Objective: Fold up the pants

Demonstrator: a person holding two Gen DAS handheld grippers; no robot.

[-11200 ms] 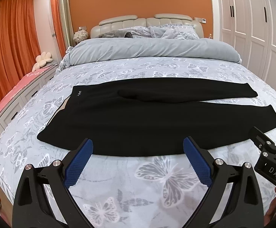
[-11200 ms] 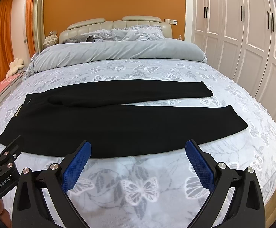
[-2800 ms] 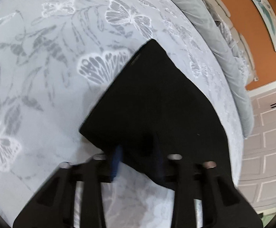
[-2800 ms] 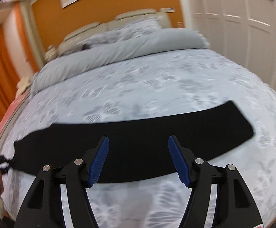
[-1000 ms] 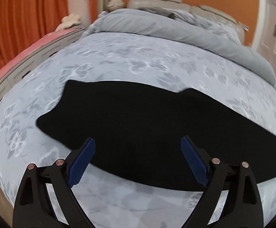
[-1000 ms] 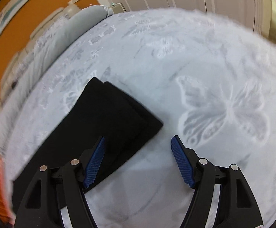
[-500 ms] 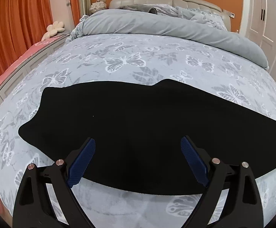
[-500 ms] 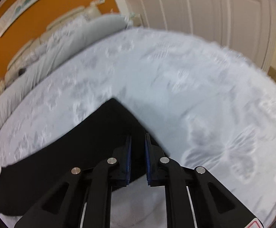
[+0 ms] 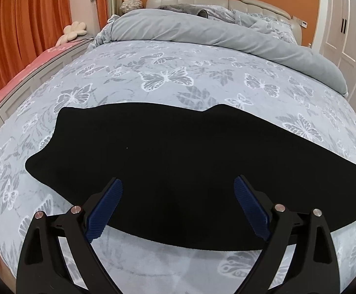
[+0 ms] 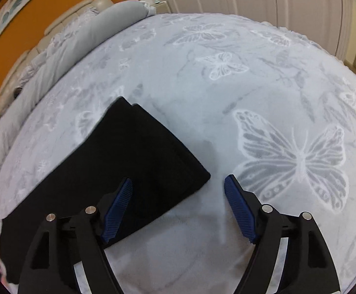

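Pants (image 9: 178, 161) lie flat, legs stacked, across frame centre on the bed (image 9: 168, 78); left gripper (image 9: 178, 205) spread, nothing pinched; right gripper (image 10: 178, 196) jaws opening, hem corner between, unpinched; both layers should be pinched squarely before the cross-fold.

Black tongs (image 9: 178, 205), blue ribbed pads (image 10: 239, 210), silver screws

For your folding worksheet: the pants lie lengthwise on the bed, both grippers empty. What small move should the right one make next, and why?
Probably close the right hand-held gripper on the cuff corner: its jaws are opening, empty, and the pants still lie long.
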